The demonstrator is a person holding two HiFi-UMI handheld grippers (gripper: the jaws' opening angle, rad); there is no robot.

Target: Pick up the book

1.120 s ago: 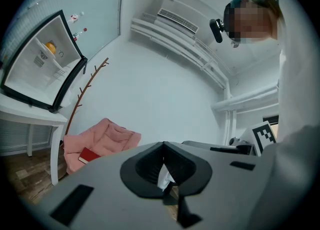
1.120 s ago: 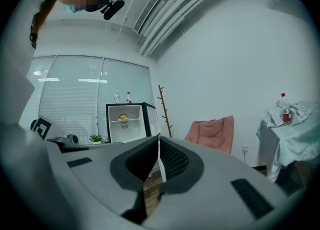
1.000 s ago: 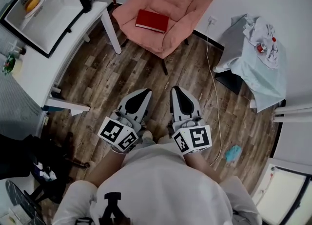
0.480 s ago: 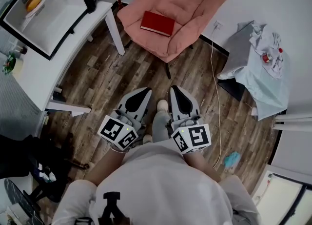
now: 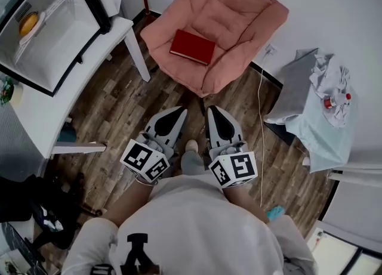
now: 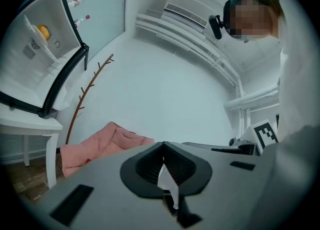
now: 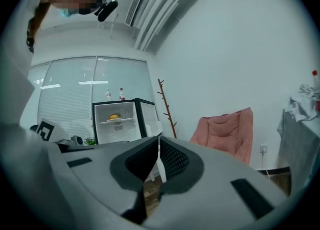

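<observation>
A dark red book (image 5: 192, 47) lies flat on the seat of a pink folding chair (image 5: 236, 23) at the top of the head view. The chair's pink cushion also shows in the left gripper view (image 6: 102, 144) and the right gripper view (image 7: 227, 131). My left gripper (image 5: 179, 113) and right gripper (image 5: 213, 110) are held side by side over the wooden floor, pointing toward the chair and well short of it. Both are shut with nothing between their jaws. From the gripper views the book is hidden.
A white table (image 5: 45, 104) at the left carries a small open fridge (image 5: 42, 26) with an orange item inside. At the right a cloth-draped side table (image 5: 319, 113) holds crumpled cloth, and a white cable (image 5: 261, 124) trails over the floor (image 5: 113, 107). A bare coat stand (image 6: 82, 94) rises beside the chair.
The whole view has advanced toward the chair: chair and book sit lower and larger in the head view. Both grippers stay shut and side by side.
</observation>
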